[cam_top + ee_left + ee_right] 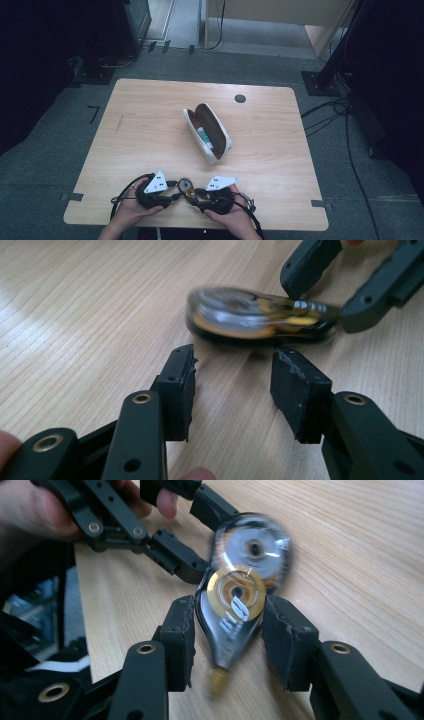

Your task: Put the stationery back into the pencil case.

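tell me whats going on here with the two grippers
A person holds a gripper in each hand near the front edge of a wooden table. The right gripper is closed around a correction tape dispenser, while the left gripper sits open beside it. Farther back lies an open pencil case with something inside.

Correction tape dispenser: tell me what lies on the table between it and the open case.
Nothing visible does. The correction tape dispenser sits between the right hand-held gripper's jaws at the near edge; bare table runs from there to the open case.
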`<state>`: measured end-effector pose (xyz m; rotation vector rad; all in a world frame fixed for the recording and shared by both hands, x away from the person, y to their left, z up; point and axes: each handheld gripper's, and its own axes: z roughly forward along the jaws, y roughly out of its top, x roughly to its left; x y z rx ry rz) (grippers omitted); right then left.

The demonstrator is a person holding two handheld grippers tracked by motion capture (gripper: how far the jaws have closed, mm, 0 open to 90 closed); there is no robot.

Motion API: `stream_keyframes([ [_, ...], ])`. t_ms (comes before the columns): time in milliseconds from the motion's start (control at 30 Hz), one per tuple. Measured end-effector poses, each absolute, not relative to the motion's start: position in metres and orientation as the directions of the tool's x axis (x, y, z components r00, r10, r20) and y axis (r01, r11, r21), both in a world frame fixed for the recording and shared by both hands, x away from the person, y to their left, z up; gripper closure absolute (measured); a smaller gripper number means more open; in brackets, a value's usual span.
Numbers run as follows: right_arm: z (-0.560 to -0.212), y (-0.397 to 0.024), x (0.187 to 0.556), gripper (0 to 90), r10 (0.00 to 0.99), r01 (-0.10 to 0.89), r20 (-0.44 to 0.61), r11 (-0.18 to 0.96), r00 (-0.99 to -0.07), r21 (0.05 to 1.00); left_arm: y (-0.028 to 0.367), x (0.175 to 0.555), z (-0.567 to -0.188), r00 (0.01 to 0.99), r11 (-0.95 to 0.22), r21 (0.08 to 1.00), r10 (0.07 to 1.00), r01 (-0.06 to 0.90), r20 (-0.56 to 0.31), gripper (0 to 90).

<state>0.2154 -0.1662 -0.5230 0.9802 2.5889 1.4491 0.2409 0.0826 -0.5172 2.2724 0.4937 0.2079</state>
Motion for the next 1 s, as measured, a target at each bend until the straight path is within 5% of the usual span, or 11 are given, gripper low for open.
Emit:
stream_keyframes([
  [567, -0.523, -0.156, 0.213, 43.6, 0.529, 0.5, 0.248, 0.411, -0.812, 0.762, 0.073, 0.237, -0.517, 0.916, -0.624, 0.732, 0.401, 0.272, 0.002, 49.7],
  [1000, -0.522, -0.154, 0.209, 52.6, 0.551, 0.448, 0.152, 0.455, -0.821, 0.77, 0.074, 0.24, -0.517, 0.901, -0.616, 0.734, 0.434, 0.285, 0.015, 47.5],
])
